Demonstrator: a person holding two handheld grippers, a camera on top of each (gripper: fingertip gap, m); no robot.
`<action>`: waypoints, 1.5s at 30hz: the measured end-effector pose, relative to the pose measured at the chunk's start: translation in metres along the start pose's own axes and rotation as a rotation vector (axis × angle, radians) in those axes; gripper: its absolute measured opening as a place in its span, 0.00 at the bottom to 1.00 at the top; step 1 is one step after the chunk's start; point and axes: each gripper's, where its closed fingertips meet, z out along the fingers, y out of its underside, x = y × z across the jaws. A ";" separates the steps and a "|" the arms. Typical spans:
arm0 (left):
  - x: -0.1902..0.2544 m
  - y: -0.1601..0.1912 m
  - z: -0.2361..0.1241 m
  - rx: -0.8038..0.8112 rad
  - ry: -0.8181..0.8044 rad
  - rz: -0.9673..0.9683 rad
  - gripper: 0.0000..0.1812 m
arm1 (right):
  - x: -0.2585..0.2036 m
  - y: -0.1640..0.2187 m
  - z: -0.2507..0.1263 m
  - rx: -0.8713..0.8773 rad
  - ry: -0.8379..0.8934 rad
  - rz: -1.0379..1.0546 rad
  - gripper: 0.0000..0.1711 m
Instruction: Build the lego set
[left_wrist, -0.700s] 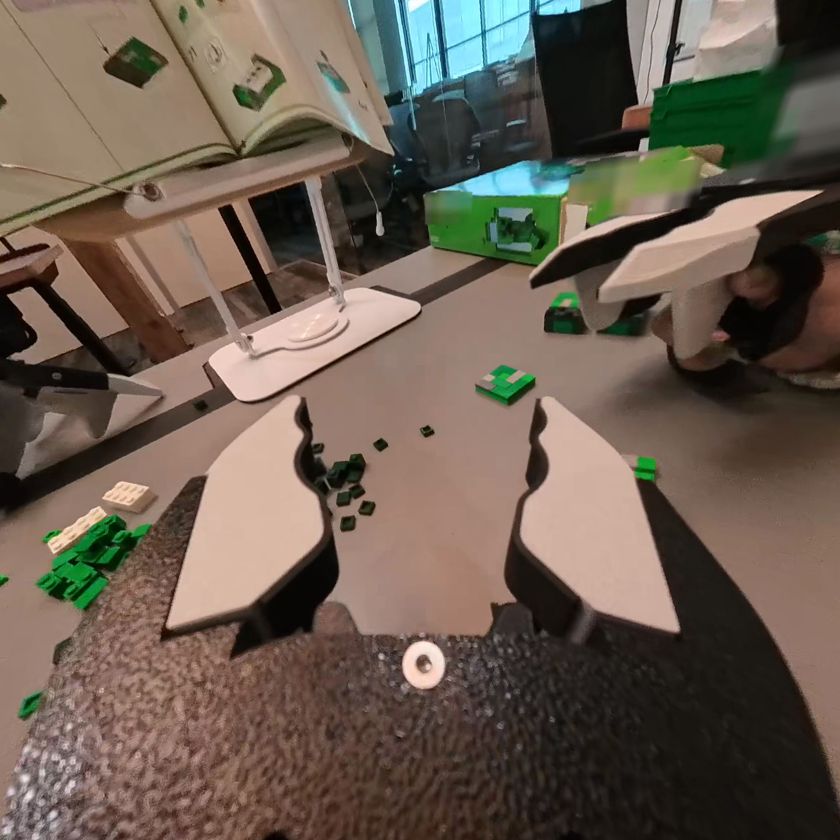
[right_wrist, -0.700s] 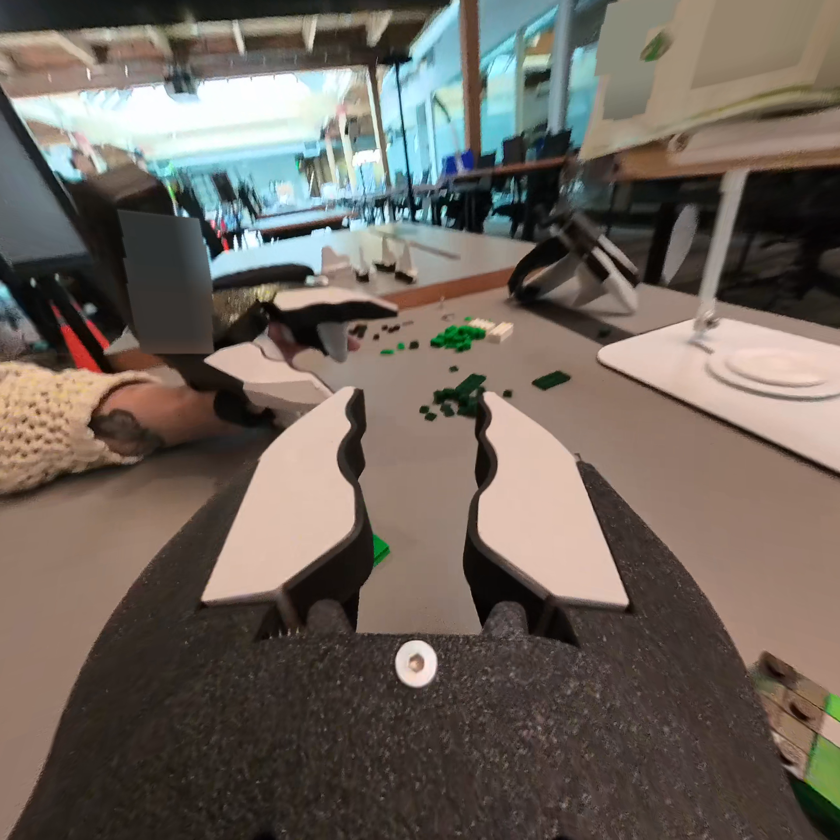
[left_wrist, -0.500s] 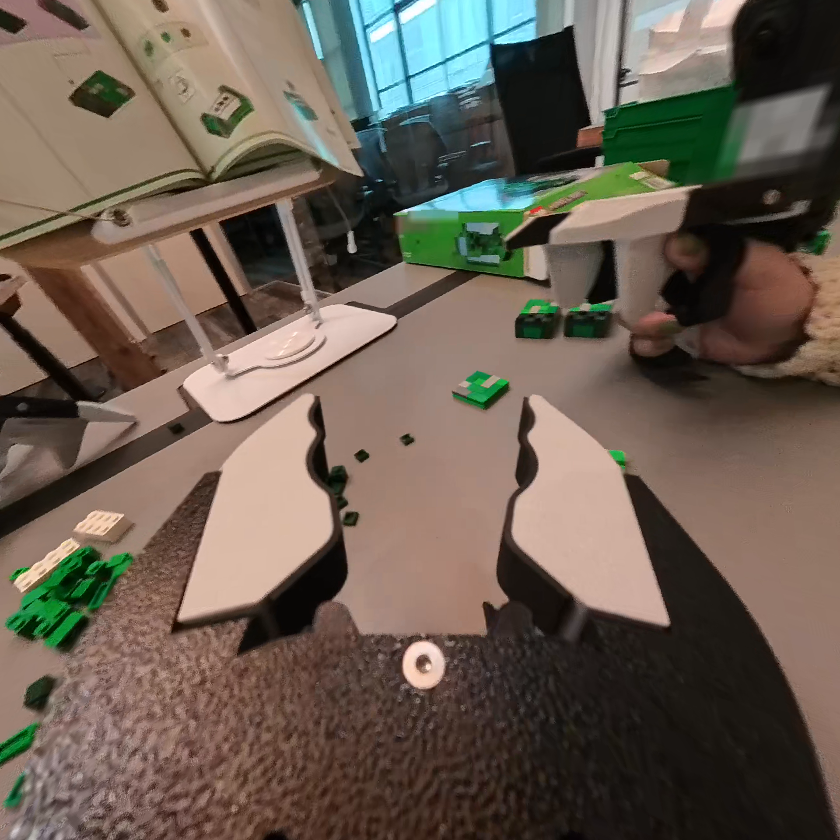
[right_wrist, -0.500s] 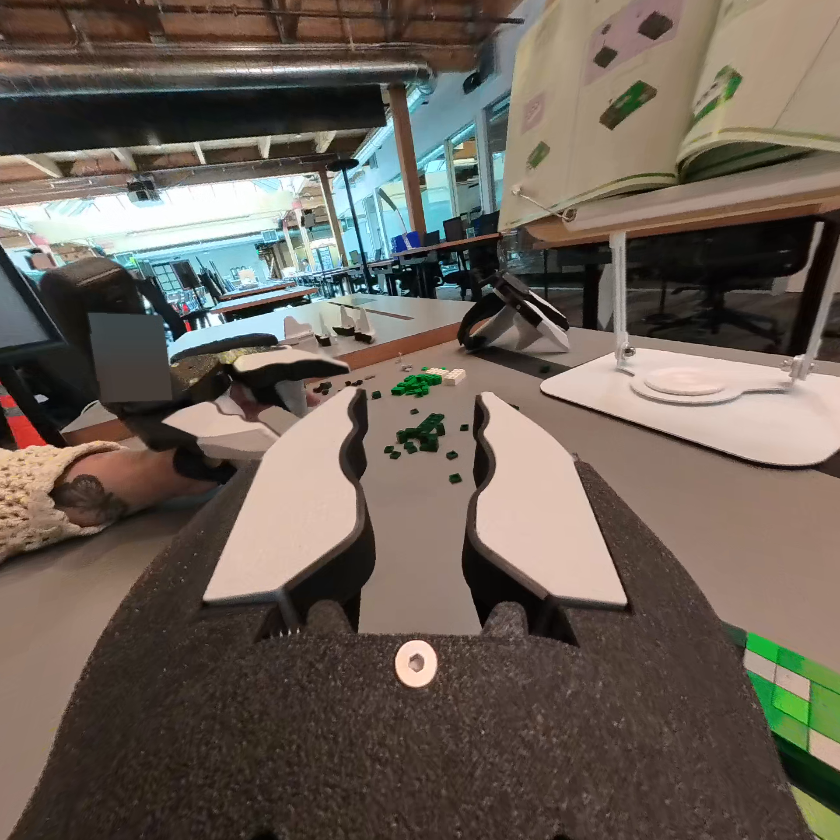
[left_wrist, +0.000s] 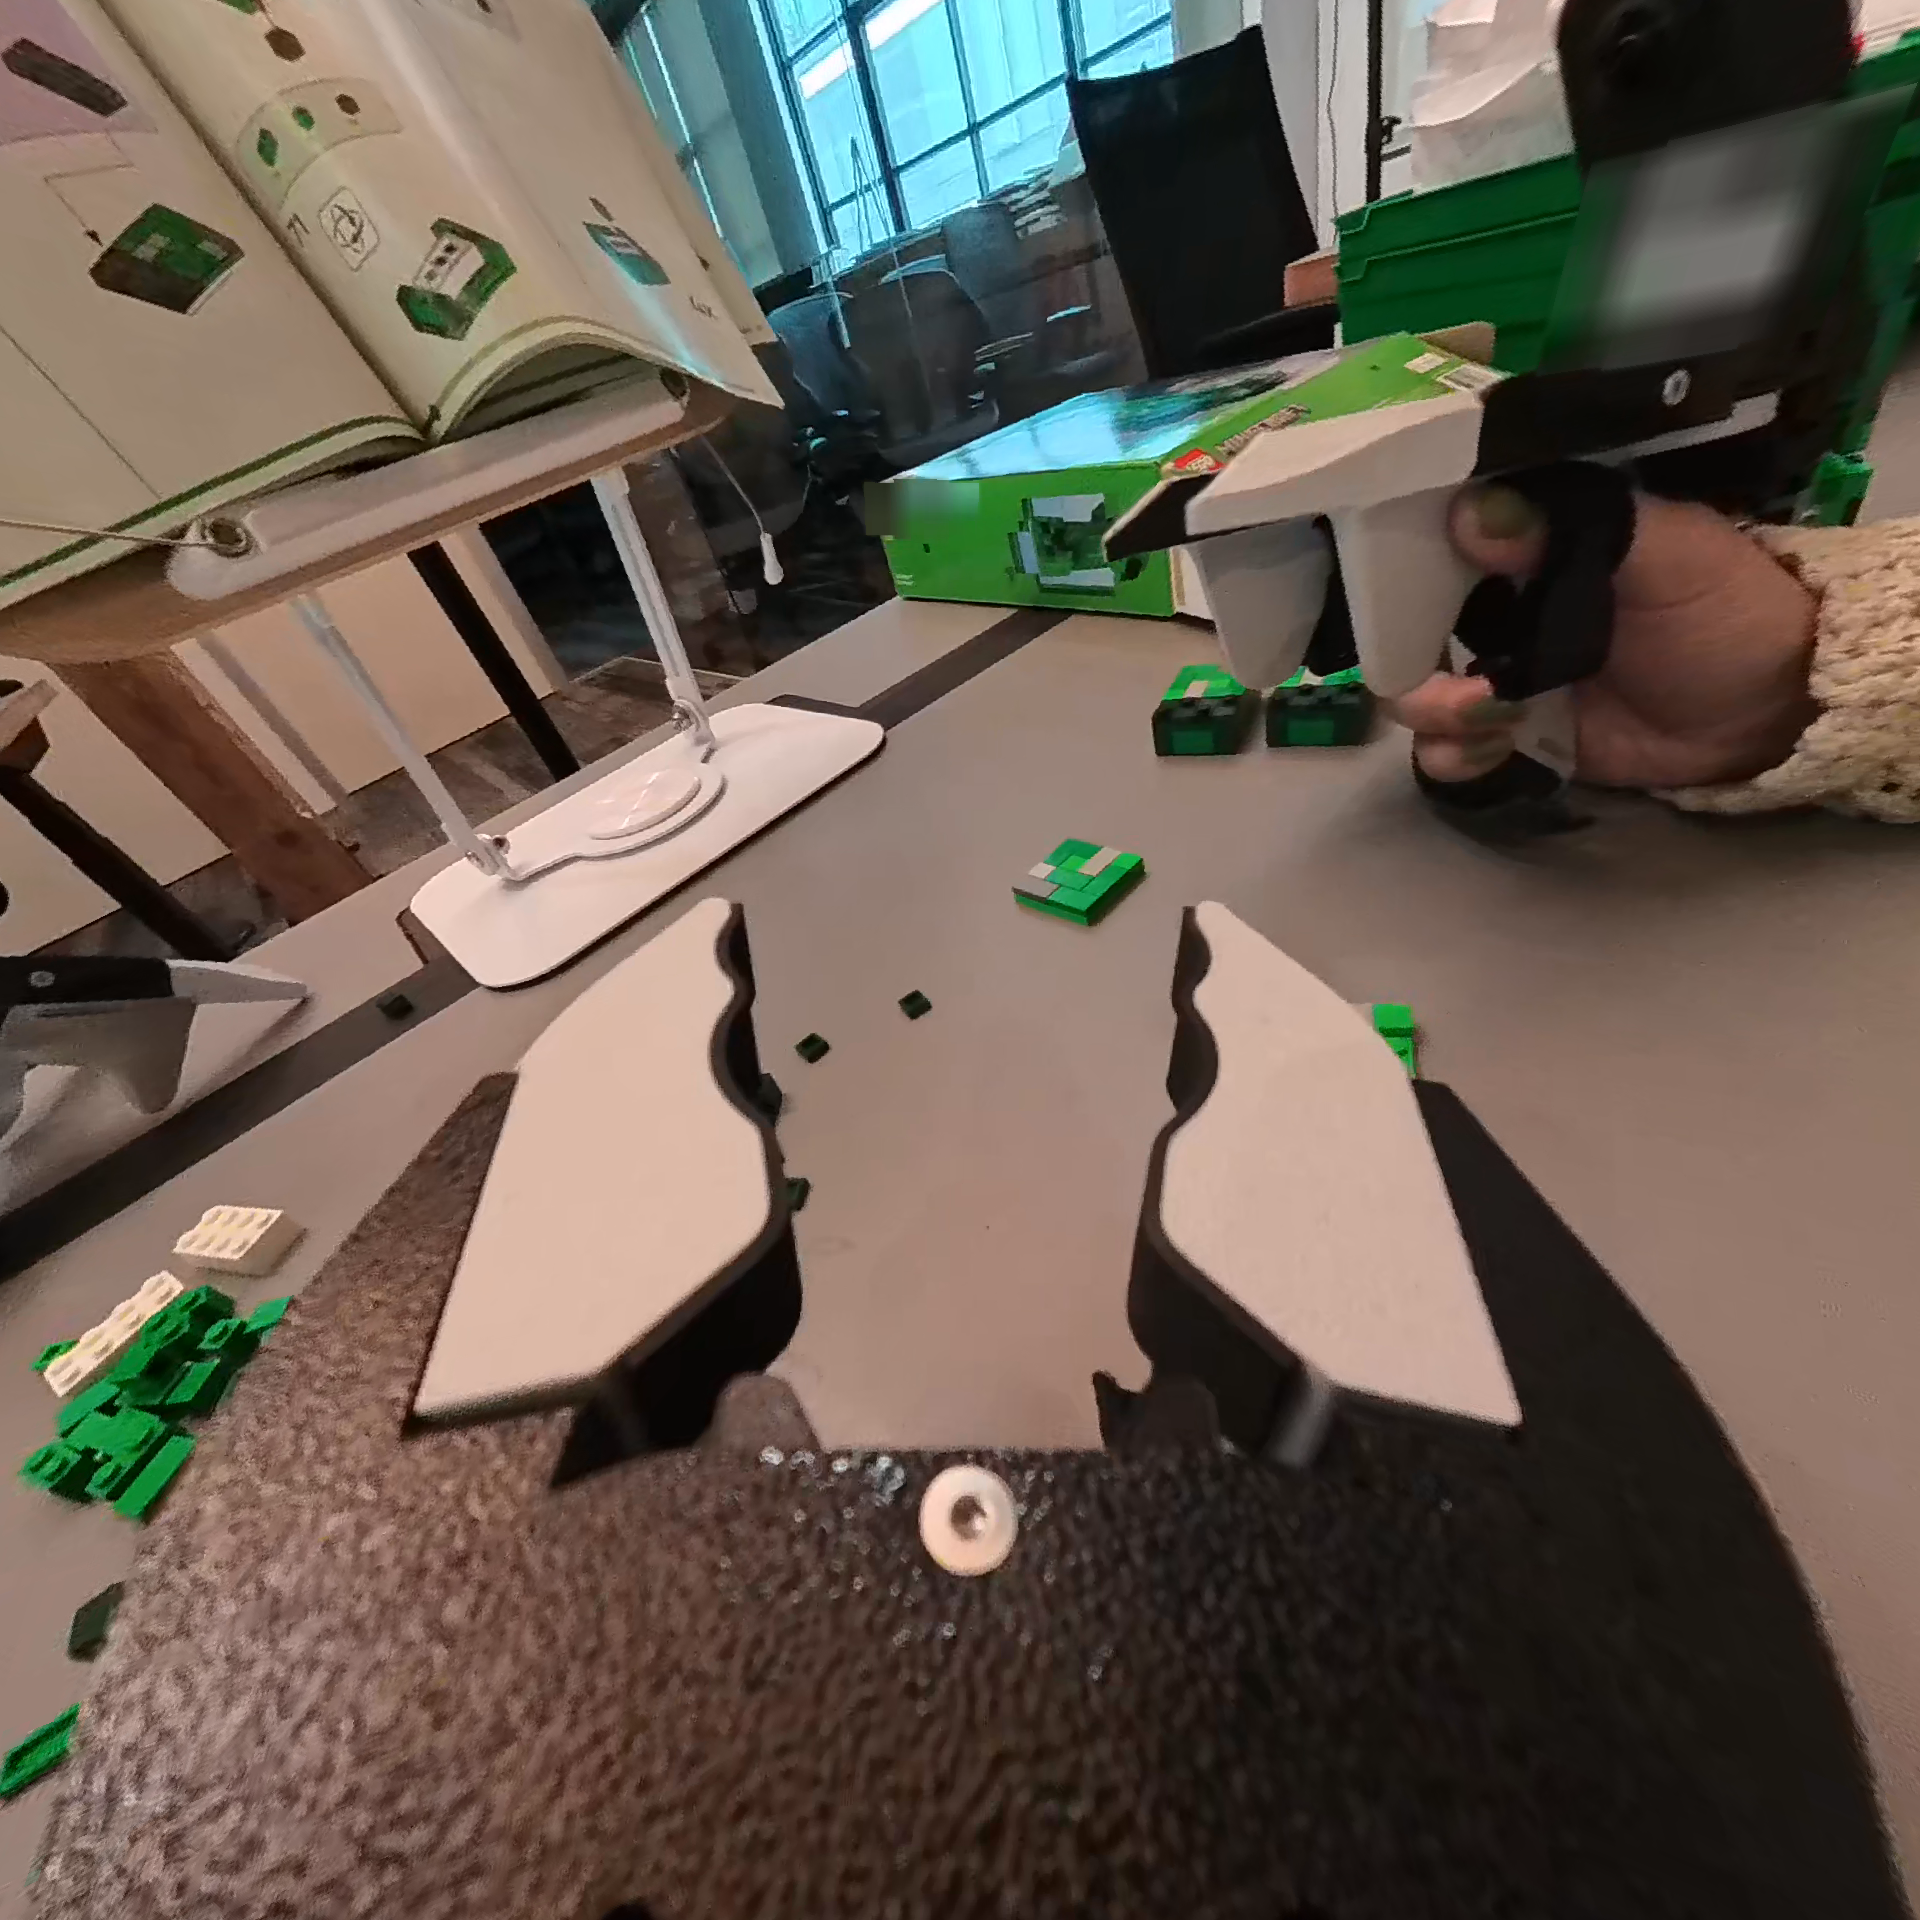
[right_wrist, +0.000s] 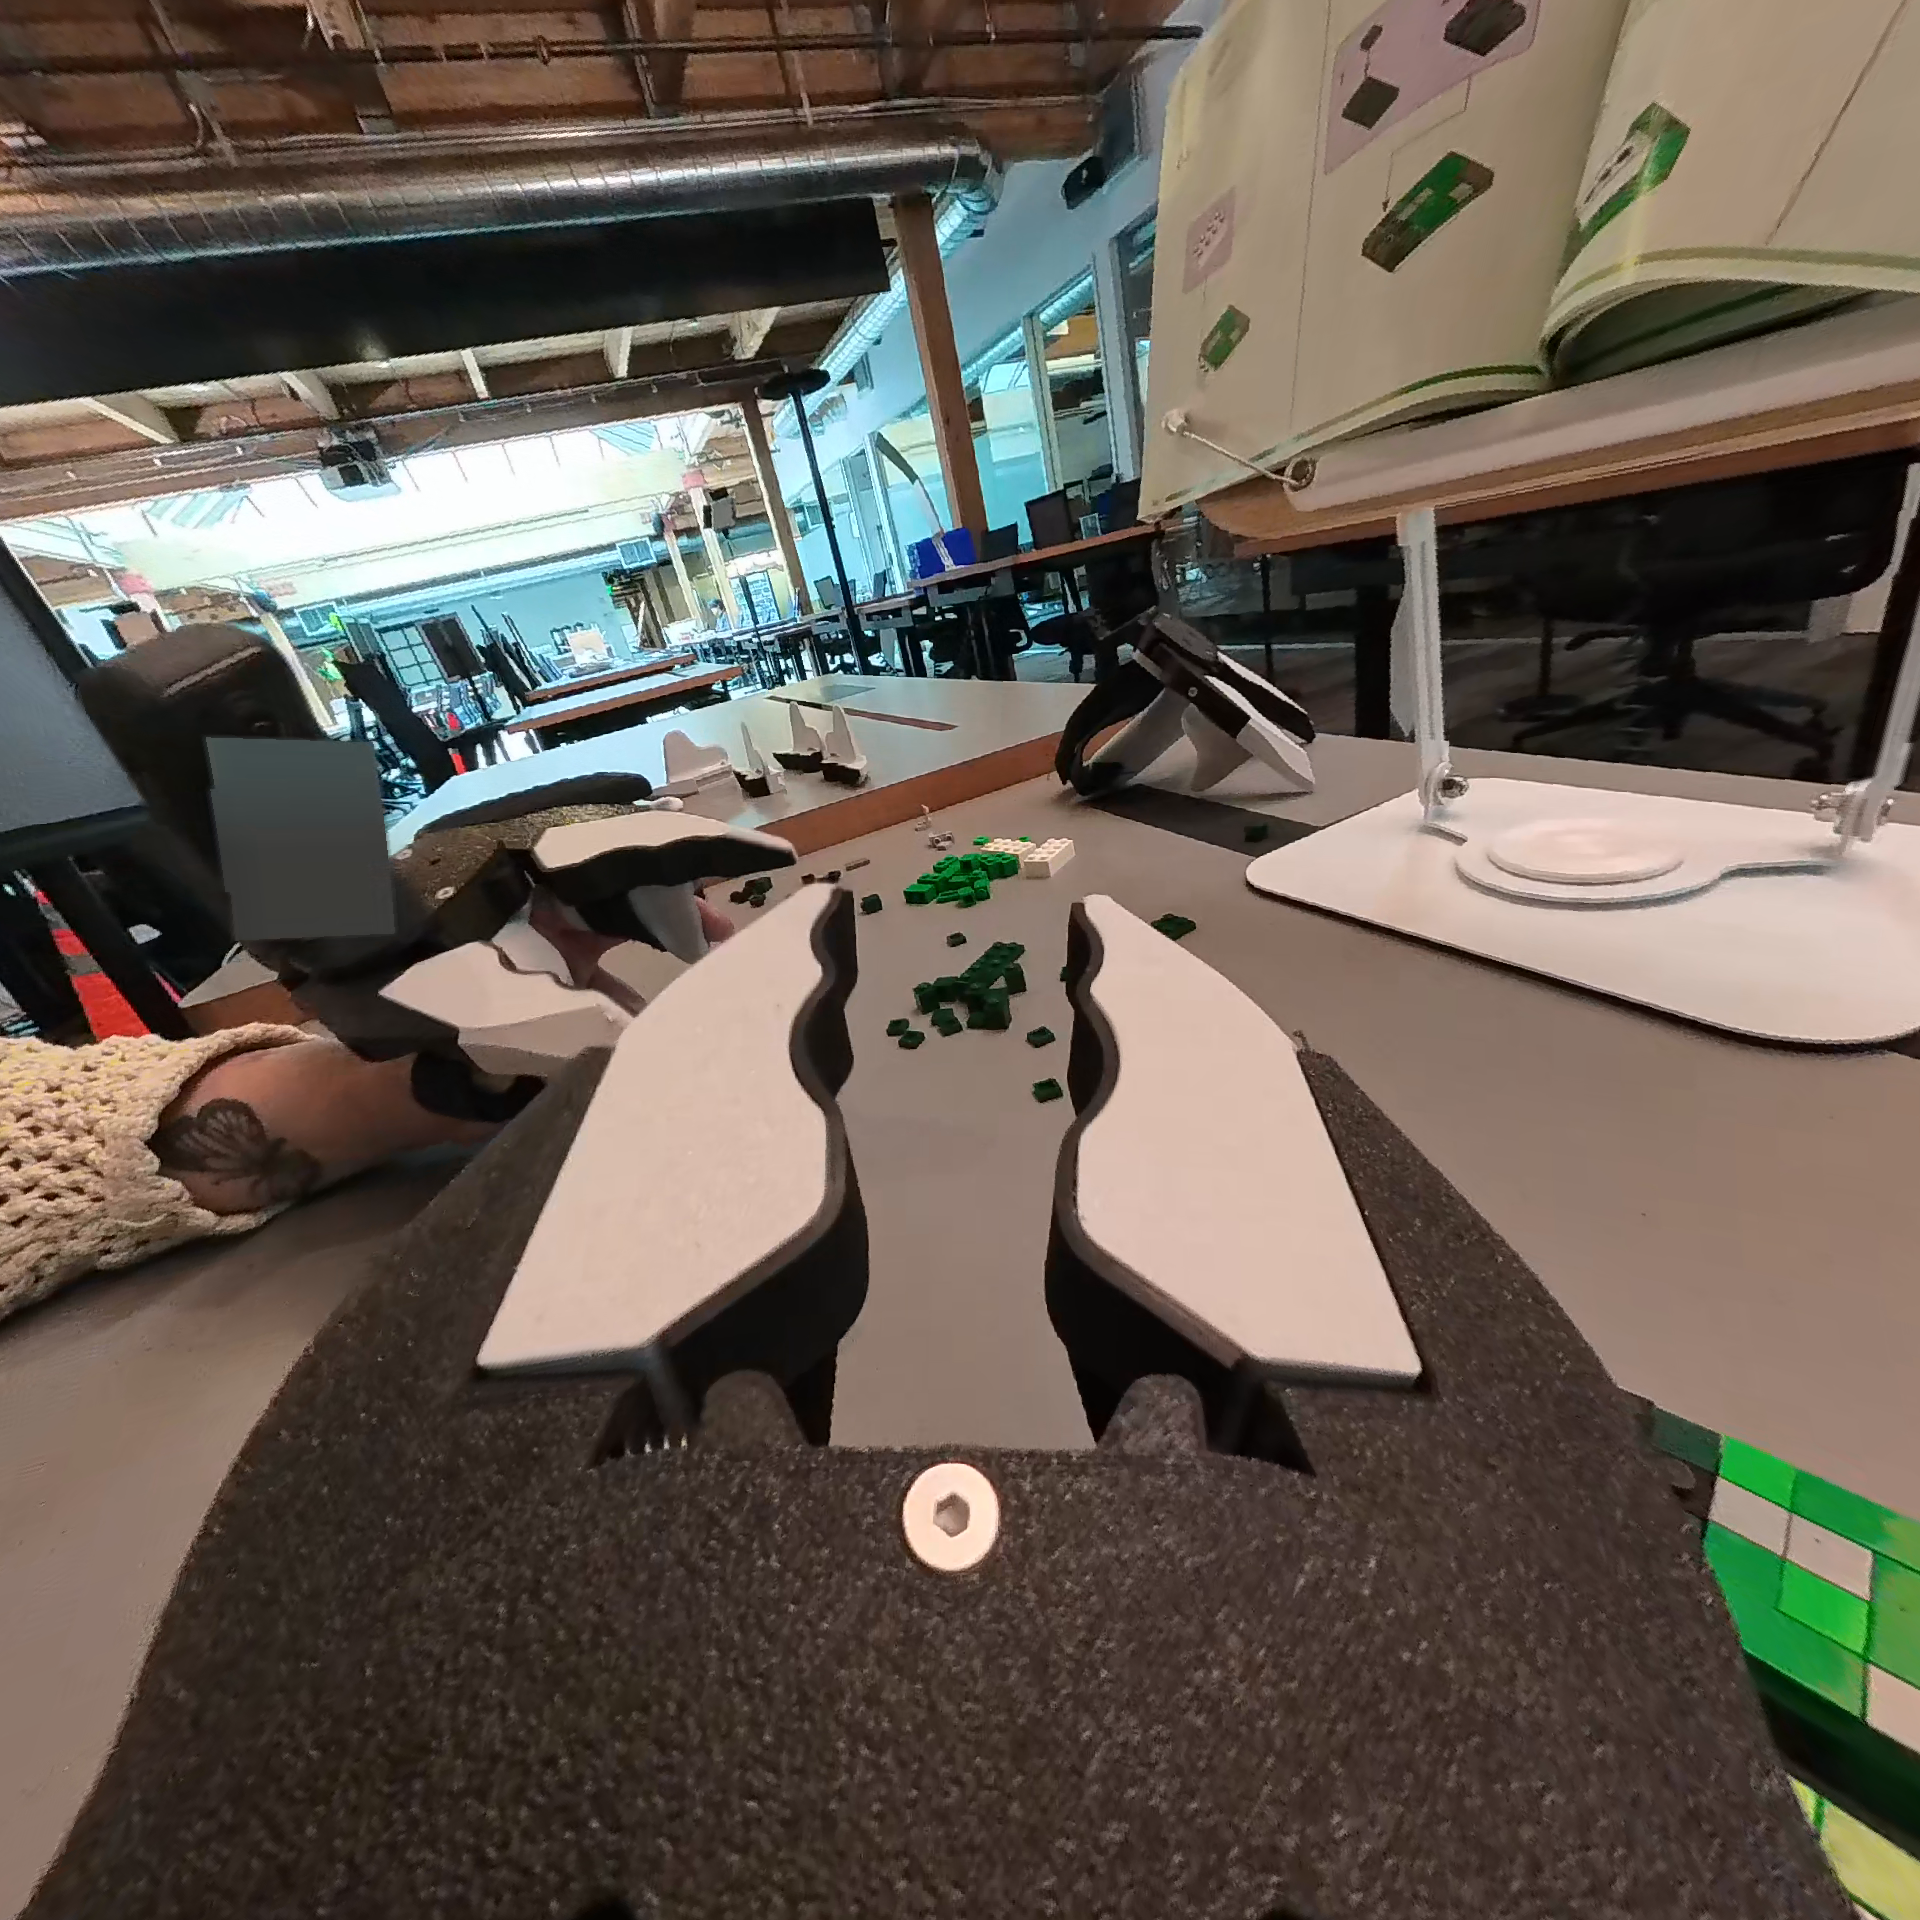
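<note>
My left gripper (left_wrist: 961, 935) is open and empty, low over the grey table. Ahead of it lies a flat green and grey tiled plate (left_wrist: 1081, 881). Two dark green built blocks (left_wrist: 1205, 712) stand farther back, under my right gripper (left_wrist: 1278, 582). A few small dark green tiles (left_wrist: 914, 1003) lie between the left fingers. In the right wrist view my right gripper (right_wrist: 961, 914) is open and empty and faces a scatter of dark green tiles (right_wrist: 977, 992). The left gripper (right_wrist: 623, 904) shows at its left, in a hand.
A pile of bright green pieces (left_wrist: 125, 1392) and white bricks (left_wrist: 239, 1238) lies at the left. An open instruction book (left_wrist: 312, 229) rests on a stand with a white base (left_wrist: 644, 831). The green set box (left_wrist: 1039, 520) lies behind. A spare gripper (right_wrist: 1184, 727) rests on the table.
My right gripper has drawn back and settled by the two dark green blocks, its view tilting up. My left gripper has shifted so that the dark tile cluster sits under its left finger.
</note>
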 end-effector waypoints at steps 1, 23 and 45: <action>-0.001 0.000 0.000 0.003 -0.001 -0.008 0.43 | -0.001 0.000 0.000 -0.002 0.000 -0.006 0.22; -0.034 -0.005 -0.011 0.100 -0.020 -0.325 0.42 | -0.005 0.004 0.003 -0.030 -0.010 -0.046 0.22; -0.032 -0.004 -0.009 0.077 -0.036 -0.289 0.42 | -0.001 0.003 0.002 -0.026 0.001 -0.010 0.22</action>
